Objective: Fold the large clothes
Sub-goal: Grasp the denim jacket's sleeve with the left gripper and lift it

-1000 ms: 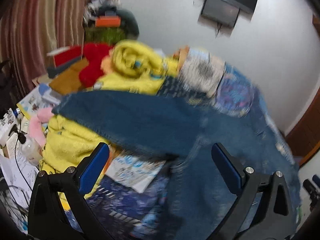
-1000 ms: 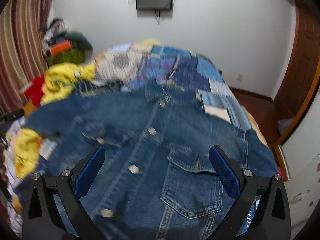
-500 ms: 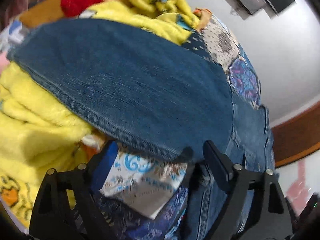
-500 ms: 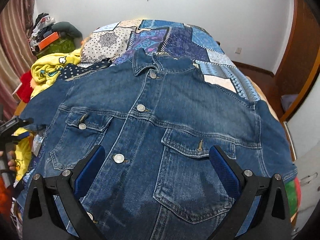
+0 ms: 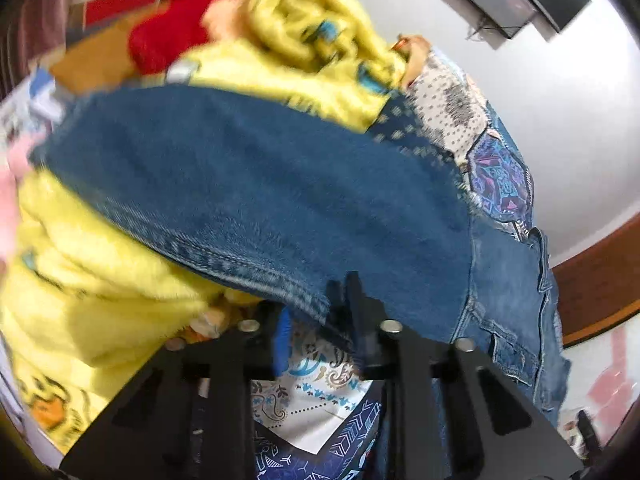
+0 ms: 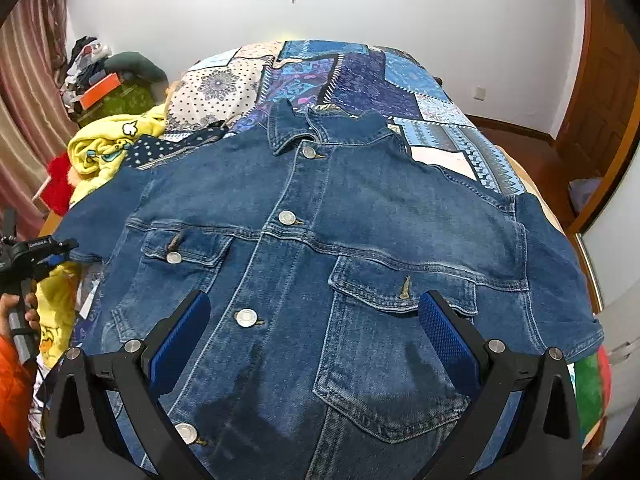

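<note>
Left tool (image 5: pixel 316 320) clamped on denim jacket (image 6: pixel 320 264) sleeve hem, right tool (image 6: pixel 316 340) wide apart (jacket buttoned, front up, flat).

Dark blue denim jacket (image 6: pixel 320 260), blue patchwork quilt (image 6: pixel 360 80), yellow blanket (image 5: pixel 80 288).

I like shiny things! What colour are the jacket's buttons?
Silver, shiny metal. The buttons on the denim jacket show best in the right wrist view.
</note>
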Motion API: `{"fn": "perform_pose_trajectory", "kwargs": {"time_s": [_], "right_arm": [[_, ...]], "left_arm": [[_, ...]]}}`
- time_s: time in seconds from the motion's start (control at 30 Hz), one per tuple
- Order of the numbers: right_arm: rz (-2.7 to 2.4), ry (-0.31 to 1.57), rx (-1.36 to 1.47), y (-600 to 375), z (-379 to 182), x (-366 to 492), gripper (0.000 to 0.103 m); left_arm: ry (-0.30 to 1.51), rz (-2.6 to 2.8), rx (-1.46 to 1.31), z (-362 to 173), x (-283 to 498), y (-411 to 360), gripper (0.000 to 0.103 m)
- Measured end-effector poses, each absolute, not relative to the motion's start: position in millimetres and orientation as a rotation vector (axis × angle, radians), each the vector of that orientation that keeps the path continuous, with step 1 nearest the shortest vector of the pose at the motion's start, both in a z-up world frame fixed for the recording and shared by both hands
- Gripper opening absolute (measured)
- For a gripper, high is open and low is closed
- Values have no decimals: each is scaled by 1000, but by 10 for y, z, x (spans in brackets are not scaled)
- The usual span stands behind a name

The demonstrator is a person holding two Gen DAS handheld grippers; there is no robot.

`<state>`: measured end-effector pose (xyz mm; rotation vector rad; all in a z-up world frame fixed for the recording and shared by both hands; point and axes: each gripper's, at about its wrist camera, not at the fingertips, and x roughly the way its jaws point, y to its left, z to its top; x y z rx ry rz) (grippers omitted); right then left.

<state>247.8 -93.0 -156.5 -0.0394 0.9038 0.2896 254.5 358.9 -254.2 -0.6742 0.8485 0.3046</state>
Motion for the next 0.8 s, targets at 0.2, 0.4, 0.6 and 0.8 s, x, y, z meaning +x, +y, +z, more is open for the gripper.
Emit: {"fn": "perform_pose_trajectory", "kwargs": {"time_s": [0.2, 0.4, 0.6, 0.8], "right_arm": [[297, 861, -32, -979, -1418, 2385, 103], [280, 800, -4, -1147, -1216, 2296, 103], [255, 770, 41, -1387, -1104, 2208, 103], [235, 755, 85, -1648, -1052, 2126, 103]], "left_arm": [[769, 332, -484, -1999, 2757, 3308, 11], [688, 201, -221, -1458, 3149, 2358, 6], [814, -125, -51, -1721, 3300, 1039, 6], [1057, -191, -67, -2398, 3245, 600, 6]]}}
